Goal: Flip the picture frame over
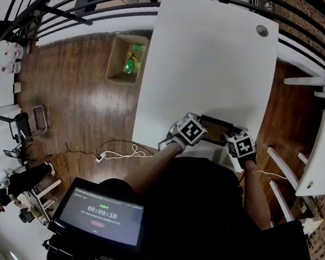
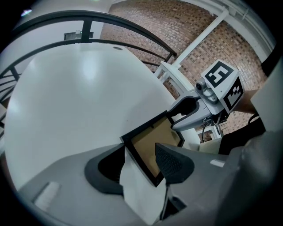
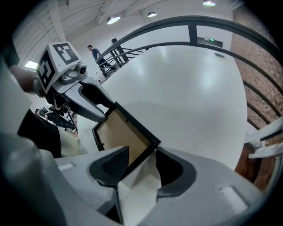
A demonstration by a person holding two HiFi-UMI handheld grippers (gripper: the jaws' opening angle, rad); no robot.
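The picture frame [image 1: 217, 129] has a black rim and shows its brown backing; it lies near the front edge of the white table [image 1: 201, 56]. My left gripper [image 1: 188, 131] holds its left side and my right gripper [image 1: 240, 145] its right side. In the left gripper view the frame [image 2: 152, 143] passes its black edge between my left gripper's [image 2: 141, 167] jaws, and the right gripper [image 2: 191, 114] grips the far corner. In the right gripper view the frame [image 3: 121, 132] has a corner in my right gripper [image 3: 142, 165], with the left gripper [image 3: 90, 105] on the far edge.
An open cardboard box [image 1: 124, 59] with green items stands on the wooden floor left of the table. A cable and power strip [image 1: 117, 154] lie on the floor. A white bench [image 1: 320, 142] is at the right. Black railings [image 1: 86, 9] curve behind the table.
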